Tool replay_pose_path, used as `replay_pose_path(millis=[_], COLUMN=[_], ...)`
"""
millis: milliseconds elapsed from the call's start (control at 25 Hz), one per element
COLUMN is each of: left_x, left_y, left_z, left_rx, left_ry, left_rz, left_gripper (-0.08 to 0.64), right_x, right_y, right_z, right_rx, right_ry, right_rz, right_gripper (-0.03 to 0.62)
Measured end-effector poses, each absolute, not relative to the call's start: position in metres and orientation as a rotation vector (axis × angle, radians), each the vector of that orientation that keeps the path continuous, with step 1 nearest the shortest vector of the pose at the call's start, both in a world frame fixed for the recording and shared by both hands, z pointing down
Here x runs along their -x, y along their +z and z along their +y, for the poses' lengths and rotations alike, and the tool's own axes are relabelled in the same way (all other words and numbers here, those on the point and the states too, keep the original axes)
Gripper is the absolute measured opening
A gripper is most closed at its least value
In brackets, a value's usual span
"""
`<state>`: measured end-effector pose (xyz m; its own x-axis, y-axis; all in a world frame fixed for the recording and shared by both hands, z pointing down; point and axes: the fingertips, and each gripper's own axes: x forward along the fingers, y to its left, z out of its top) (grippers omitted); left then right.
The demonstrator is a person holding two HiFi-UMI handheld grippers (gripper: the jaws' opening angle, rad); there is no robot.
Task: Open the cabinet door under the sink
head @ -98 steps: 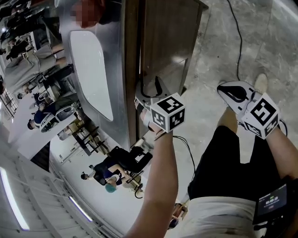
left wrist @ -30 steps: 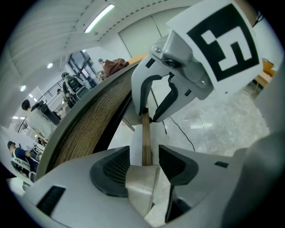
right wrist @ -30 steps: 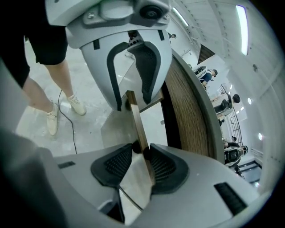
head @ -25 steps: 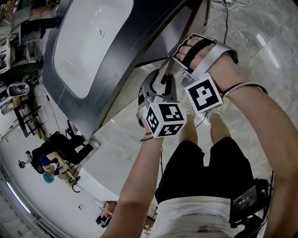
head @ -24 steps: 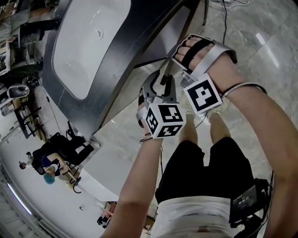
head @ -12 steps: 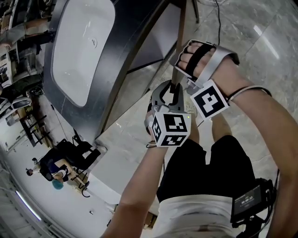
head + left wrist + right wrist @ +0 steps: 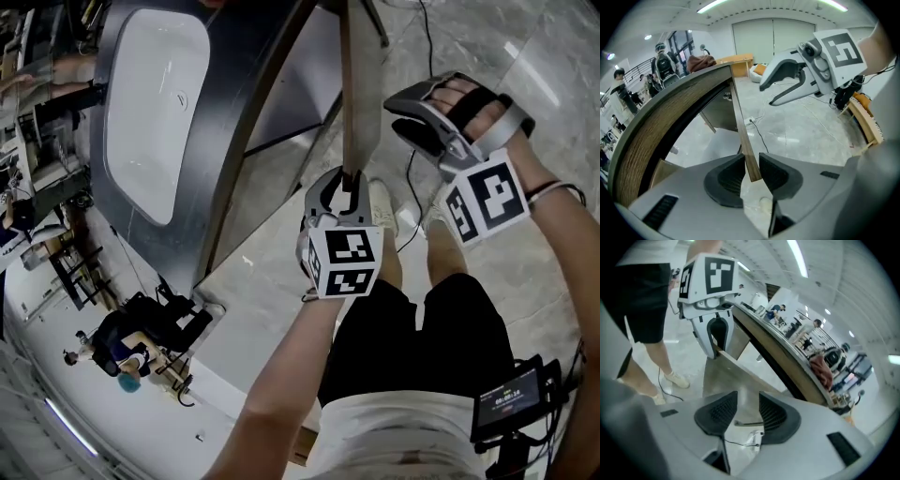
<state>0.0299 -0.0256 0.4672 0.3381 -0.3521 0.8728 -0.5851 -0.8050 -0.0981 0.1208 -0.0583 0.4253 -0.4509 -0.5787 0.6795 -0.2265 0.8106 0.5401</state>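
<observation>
Left tool (image 7: pixel 345 180) clamped on the brown wooden cabinet door (image 7: pixel 361 84), which stands open under the white oval sink (image 7: pixel 155 103).

In its own view the left tool (image 7: pixel 751 171) has its jaws drawn nearly together on the door's thin free edge (image 7: pixel 740 122), and both pads seem to press on the panel's faces. The sink lies left of the door, set in a dark grey surface (image 7: pixel 211 141). The right tool (image 7: pixel 412 117) hangs right of the door, apart from it, over the pale marbled floor (image 7: pixel 525 56). Its jaws (image 7: pixel 747 408) are opening with nothing between them, and they face the door's flat side (image 7: pixel 736 376).
</observation>
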Motion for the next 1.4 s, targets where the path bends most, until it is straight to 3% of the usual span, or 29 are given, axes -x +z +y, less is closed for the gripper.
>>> replay_pose_path(millis=[200, 400, 520, 720, 1400], left_x=[-0.032, -0.040, -0.050, -0.072, -0.152], left_y=[0.471, 0.471, 0.469, 0.463, 0.460], left_z=[-0.025, -0.020, -0.026, -0.039, -0.076], left_rx=[-2.340, -2.303, -2.283, -2.236, -2.053], left_ry=[1.423, 1.384, 1.344, 1.268, 1.197], left_rz=[-0.897, -0.924, -0.943, -0.982, -0.896], left_gripper=[0.098, 0.099, 0.100, 0.100, 0.149], right_x=[-0.161, -0.172, -0.185, -0.214, -0.267], right_y=[0.448, 0.452, 0.452, 0.456, 0.462], right_z=[-0.028, -0.014, -0.017, -0.016, -0.011], right_rx=[-0.711, -0.899, -1.018, -1.185, -1.417], right_ry=[-0.252, -0.058, 0.055, 0.271, 0.541], right_rz=[-2.077, -2.129, -2.145, -2.140, -2.085], right_gripper=[0.150, 0.051, 0.026, 0.021, 0.021])
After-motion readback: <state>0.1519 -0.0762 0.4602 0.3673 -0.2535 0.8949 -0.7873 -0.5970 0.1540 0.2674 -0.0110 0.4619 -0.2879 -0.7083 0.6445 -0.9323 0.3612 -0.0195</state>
